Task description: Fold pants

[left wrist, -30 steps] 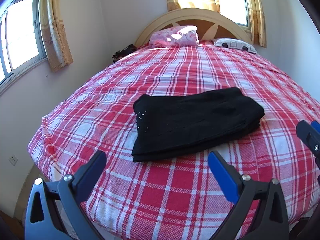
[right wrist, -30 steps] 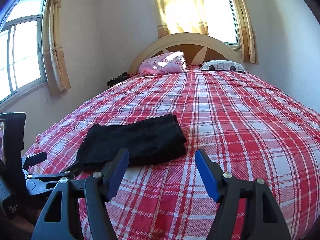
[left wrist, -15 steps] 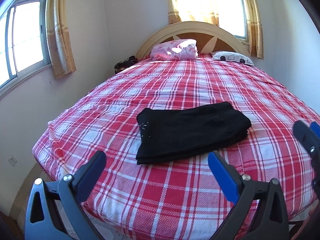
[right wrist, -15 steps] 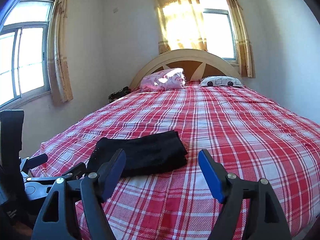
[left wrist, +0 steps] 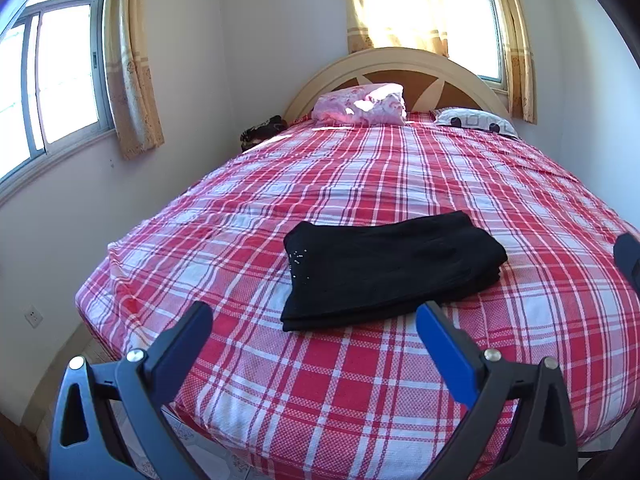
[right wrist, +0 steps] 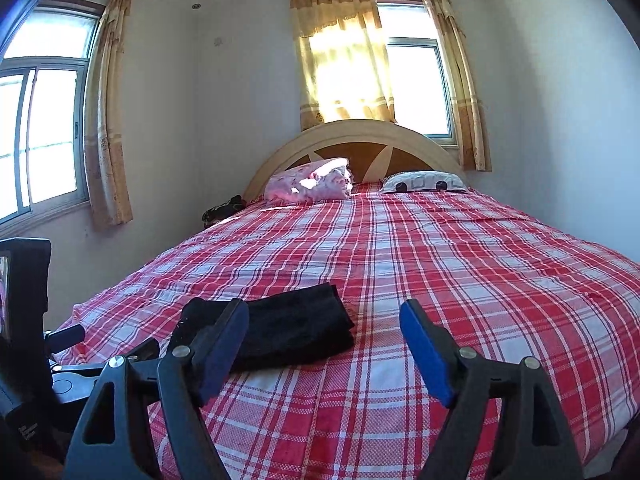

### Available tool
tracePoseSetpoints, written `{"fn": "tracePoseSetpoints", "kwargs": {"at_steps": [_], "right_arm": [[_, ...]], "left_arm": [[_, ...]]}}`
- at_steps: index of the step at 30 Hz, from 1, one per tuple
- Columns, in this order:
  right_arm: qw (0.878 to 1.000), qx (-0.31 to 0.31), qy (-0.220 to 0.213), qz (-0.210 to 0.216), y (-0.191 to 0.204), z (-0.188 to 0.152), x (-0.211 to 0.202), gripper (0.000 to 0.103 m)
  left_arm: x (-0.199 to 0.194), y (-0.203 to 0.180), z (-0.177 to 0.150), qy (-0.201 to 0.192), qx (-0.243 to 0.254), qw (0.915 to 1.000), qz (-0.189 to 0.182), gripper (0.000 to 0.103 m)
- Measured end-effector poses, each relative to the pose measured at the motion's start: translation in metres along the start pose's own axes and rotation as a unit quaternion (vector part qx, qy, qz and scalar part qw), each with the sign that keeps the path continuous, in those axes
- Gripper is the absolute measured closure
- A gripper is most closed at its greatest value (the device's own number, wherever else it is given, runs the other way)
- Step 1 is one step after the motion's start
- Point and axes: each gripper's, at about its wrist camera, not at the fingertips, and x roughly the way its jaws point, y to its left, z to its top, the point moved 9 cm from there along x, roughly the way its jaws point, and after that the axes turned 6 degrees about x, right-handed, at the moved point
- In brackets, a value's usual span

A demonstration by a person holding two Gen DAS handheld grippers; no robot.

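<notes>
Folded pants on bed ahead of both jaws; left gripper wide, empty; right gripper opening, empty

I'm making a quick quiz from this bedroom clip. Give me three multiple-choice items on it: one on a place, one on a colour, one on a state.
1. Where do the pants lie?
A. on the floor
B. on the bed's near end
C. against the headboard

2. What colour is the bedspread?
A. red and white plaid
B. plain blue
C. green stripes

3. What state are the pants in?
A. spread out flat
B. hanging from a gripper
C. folded into a stack

Answers:
1 B, the black bundle rests on the plaid cover close to both cameras, far from the headboard.
2 A, red and white checks cover the whole bed.
3 C, stacked layers show at the bundle's edge, and neither the left gripper nor the right gripper, its jaws opening, has anything between its fingers.
</notes>
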Motion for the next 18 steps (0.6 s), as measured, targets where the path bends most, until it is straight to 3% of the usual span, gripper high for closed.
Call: {"fn": "tracePoseSetpoints", "kwargs": {"at_steps": [18], "right_arm": [[1.0, 0.006, 0.002, -0.006, -0.0077, 0.0002, 0.0009, 0.024]], "left_arm": [[0.0, -0.0048, 0.0007, -0.001, -0.001, 1.0, -0.002, 0.0]]}}
